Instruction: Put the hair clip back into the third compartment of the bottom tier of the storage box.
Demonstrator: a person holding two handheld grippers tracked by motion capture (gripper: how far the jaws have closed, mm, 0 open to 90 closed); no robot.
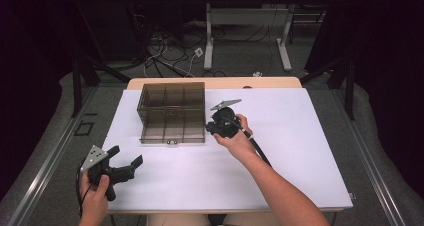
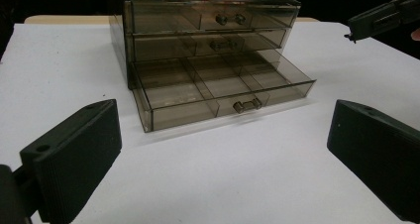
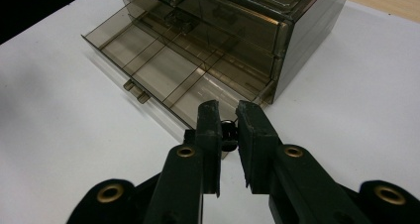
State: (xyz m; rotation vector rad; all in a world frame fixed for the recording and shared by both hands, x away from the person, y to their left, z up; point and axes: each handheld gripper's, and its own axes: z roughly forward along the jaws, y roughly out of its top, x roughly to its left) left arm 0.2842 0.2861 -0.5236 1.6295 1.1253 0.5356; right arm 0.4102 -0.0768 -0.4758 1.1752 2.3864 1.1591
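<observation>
A smoky see-through drawer box (image 1: 172,111) stands at the back left of the white table (image 1: 280,156). Its bottom drawer (image 2: 223,85) is pulled out and its divided compartments look empty; the two upper drawers are pushed in. My right gripper (image 1: 210,128) hovers at the open drawer's right front corner (image 3: 198,120), pointing at it. Its jaws are nearly together around a small black object (image 3: 228,134). My left gripper (image 1: 127,155) rests near the front left edge, jaws wide apart with nothing between them, facing the drawer front (image 2: 247,105).
A wooden table edge (image 1: 215,82) runs behind the box. Beyond it on the floor are cables (image 1: 165,56) and the legs of another desk (image 1: 210,41). Black frame posts (image 1: 77,81) stand at both sides.
</observation>
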